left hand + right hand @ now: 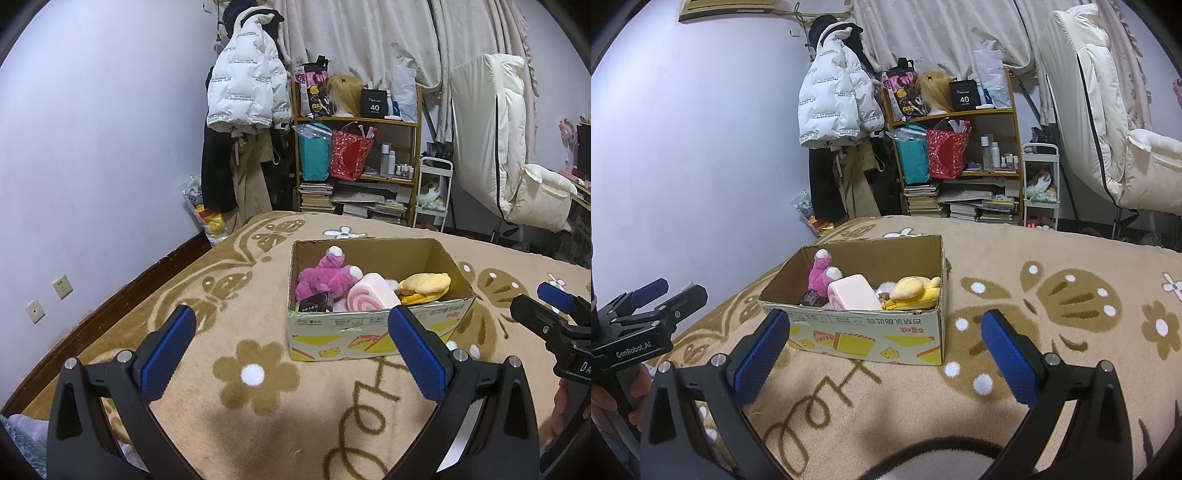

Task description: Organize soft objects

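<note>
Sitting on the tan blanket [258,325] with brown flowers and butterflies is a cardboard box [369,328], and its top is open. Inside it the soft toys are packed close together. A pink plush toy [325,277] lies at the left end of the box. A pink roll-cake pillow [371,297] (it has a swirl on its end) leans in the middle. A yellow plush toy [424,285] rests at the right end, by the box's right wall. A small dark packet [316,302] sits at the near wall, below the pink plush toy.

The left gripper [291,349] hangs over the blanket near the box's near-left corner, and its jaws are wide apart with nothing between them. The right gripper [884,350] hangs near the box's near wall, jaws also wide apart and holding nothing. A hand [613,402] holds the left gripper's handle.

Behind the bed stand a wooden shelf [358,122] and a white puffy coat [245,81].
</note>
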